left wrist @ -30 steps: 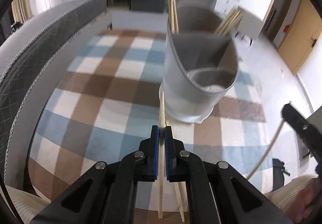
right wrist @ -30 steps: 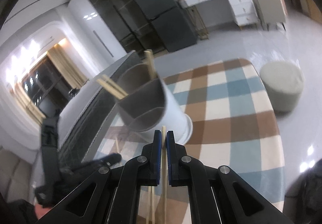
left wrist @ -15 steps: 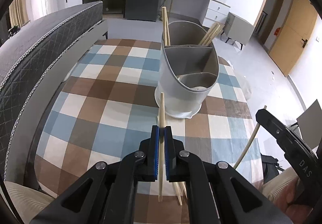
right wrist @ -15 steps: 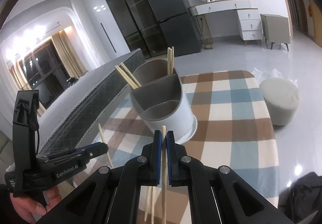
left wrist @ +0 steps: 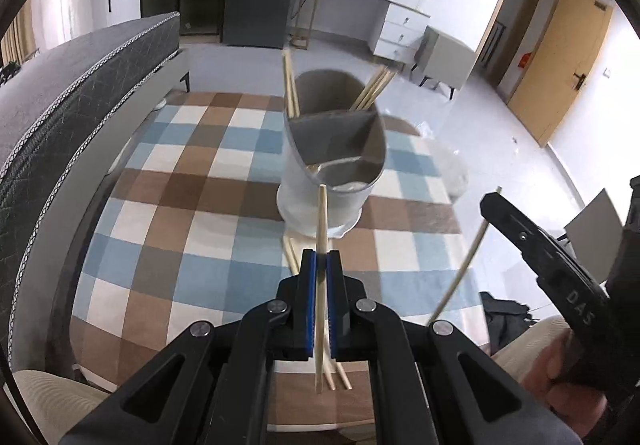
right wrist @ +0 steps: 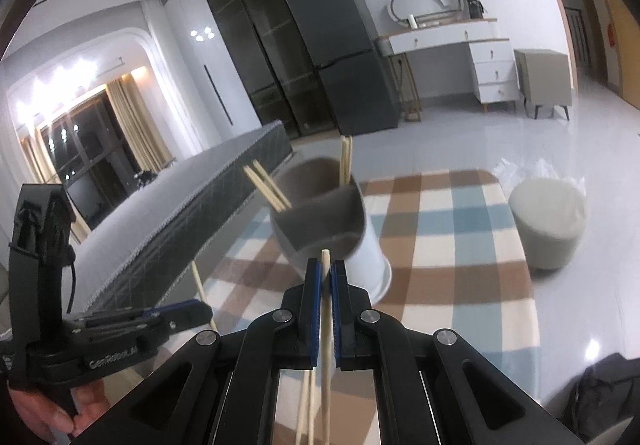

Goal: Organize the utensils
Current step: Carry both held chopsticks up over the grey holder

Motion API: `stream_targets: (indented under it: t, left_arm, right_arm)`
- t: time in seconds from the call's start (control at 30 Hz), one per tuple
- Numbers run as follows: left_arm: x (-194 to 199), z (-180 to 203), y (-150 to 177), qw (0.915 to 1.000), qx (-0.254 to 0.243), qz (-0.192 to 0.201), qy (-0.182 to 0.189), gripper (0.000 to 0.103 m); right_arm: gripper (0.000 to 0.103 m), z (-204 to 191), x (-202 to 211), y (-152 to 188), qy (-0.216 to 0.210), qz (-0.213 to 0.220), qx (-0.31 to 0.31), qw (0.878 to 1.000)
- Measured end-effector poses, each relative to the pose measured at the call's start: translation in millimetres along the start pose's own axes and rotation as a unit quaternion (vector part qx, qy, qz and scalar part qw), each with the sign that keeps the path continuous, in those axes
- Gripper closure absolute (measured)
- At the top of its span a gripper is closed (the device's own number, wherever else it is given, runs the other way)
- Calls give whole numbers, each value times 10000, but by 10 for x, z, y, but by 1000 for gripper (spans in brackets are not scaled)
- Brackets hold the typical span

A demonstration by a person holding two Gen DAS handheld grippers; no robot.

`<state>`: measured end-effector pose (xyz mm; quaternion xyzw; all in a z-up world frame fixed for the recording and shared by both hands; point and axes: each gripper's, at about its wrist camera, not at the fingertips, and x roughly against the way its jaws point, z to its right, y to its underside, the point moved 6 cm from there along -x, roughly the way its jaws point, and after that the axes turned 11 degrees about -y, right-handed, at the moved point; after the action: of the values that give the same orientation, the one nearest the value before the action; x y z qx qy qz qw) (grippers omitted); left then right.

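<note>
Pale chopstick (left wrist: 321, 229) upright, grey divided holder (left wrist: 332, 161)

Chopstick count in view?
8: left pair and right pair standing in the holder's back compartment; one in the left gripper; one in the right gripper; two loose on the table. More may be hidden.

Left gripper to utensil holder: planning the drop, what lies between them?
In the left wrist view, only the chopstick that the left gripper clamps spans toward the utensil holder.

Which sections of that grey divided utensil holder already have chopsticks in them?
Only the tall back section of the grey divided utensil holder holds wooden chopsticks; no chopsticks show in the front sections.
</note>
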<state>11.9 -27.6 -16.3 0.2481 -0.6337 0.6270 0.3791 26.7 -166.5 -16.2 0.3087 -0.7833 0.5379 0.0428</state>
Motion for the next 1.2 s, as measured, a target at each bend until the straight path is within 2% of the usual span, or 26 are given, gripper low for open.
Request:
stream_targets:
  t: [0.23, 0.43, 0.73, 0.9, 1.03, 1.2]
  left_arm:
    - [268, 17, -349, 9981, 321, 236, 463, 103]
    - [420, -34, -745, 9944, 629, 559, 646, 103]
    - [500, -216, -1305, 9846, 1122, 1017, 872, 103]
    - [408, -363, -1564, 9781, 1450, 1175, 923, 103]
    - [328, -479, -1741, 9731, 1629, 1411, 813, 103]
    - [195, -580, -1857, 9671, 1717, 1739, 707, 103]
  right_arm:
    - [99, -65, 30, -325, -9, 187, 263, 9995]
    - [99, -129, 21, -782, -60, 383, 479, 9981]
    - [99, -474, -160, -1438, -164, 369, 1460, 9885]
    - [99, -643, -365, -1724, -265, 420, 1778, 9828]
    - [99, -739, -588, -1884, -275, 532, 1962, 9787]
    - [99, -731, -878, -1912, -255, 615, 2031, 9769]
